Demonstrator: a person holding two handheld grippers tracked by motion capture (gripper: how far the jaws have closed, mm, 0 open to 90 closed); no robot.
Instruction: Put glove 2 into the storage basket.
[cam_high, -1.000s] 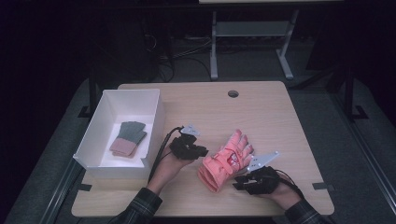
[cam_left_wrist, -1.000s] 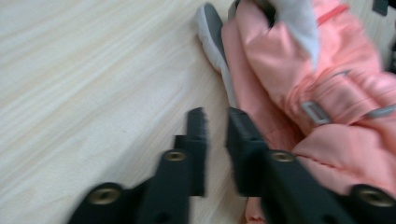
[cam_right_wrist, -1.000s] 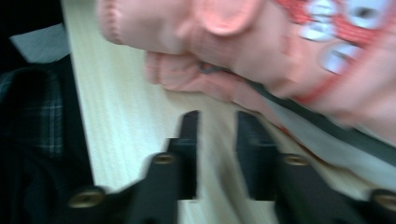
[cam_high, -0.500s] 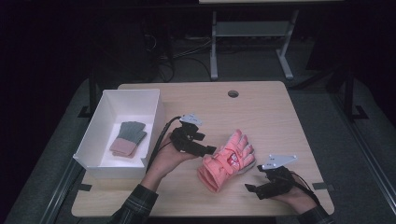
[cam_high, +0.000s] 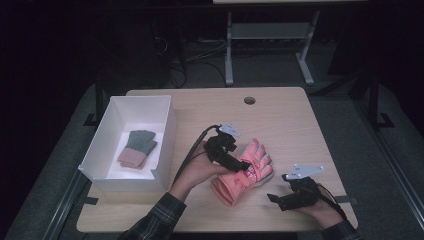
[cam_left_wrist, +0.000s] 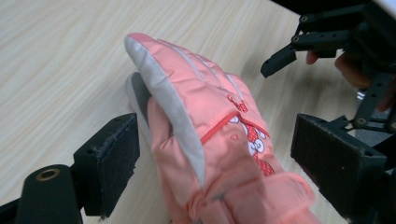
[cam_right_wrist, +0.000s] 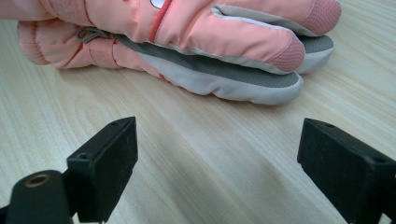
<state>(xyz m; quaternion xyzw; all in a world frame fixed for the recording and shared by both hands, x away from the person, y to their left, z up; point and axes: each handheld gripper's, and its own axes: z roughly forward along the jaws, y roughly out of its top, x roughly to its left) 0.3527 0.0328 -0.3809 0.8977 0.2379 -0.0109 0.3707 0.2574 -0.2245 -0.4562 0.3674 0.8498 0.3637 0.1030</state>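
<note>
Glove: a pink glove (cam_high: 245, 172) lies on the wooden table (cam_high: 280, 120), lower middle of the high view, fingers toward the upper right, cuff toward the lower left. In the right gripper view it fills the upper part of the frame, grey palm side down on the wood.
Left gripper: the left gripper (cam_high: 239, 164) sits over the glove in the middle of the high view. Its jaws have just been opening and now stand wide; in the left gripper view (cam_left_wrist: 215, 156) the glove lies between the two black pads, with a gap on each side.
Right gripper: the right gripper (cam_high: 274, 199) rests at the lower right of the high view, just beside the glove and not touching it. Its jaws have just been opening and stand wide, with bare wood between them in the right gripper view (cam_right_wrist: 217, 161).
Box: a white box (cam_high: 165, 145) stands at the left of the table, well apart from the glove.
Box contents: a grey-green and tan glove (cam_high: 137, 148) lies flat inside.
</note>
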